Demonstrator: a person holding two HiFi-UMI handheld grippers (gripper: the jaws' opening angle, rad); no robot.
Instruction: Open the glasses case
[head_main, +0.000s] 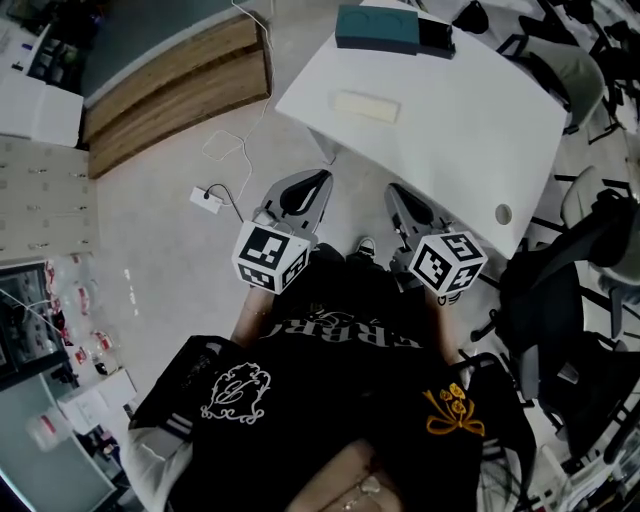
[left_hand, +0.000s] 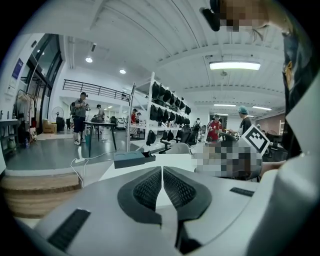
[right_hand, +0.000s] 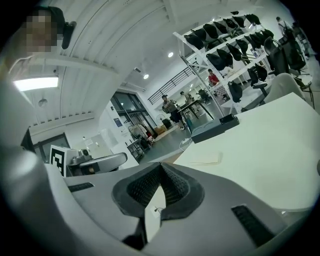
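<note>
Workroom floor underfoot, white bench (head_main: 470, 120) standing ahead. Teal glasses case (head_main: 376, 28), likely the task item, lying at far bench edge. Left gripper (head_main: 322, 180) and right gripper (head_main: 393, 192) hovering short of bench, jaws pressed together, gripping nothing. Approach not begun; next move is reaching forward and parting jaws.

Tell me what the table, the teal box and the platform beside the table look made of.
The table has a smooth, matte white top with no grain: likely laminate or painted board. The teal box is dull and evenly coloured, maybe plastic or covered card; too far to tell. The platform shows streaky brown grain: wood or a wood-look veneer.
</note>
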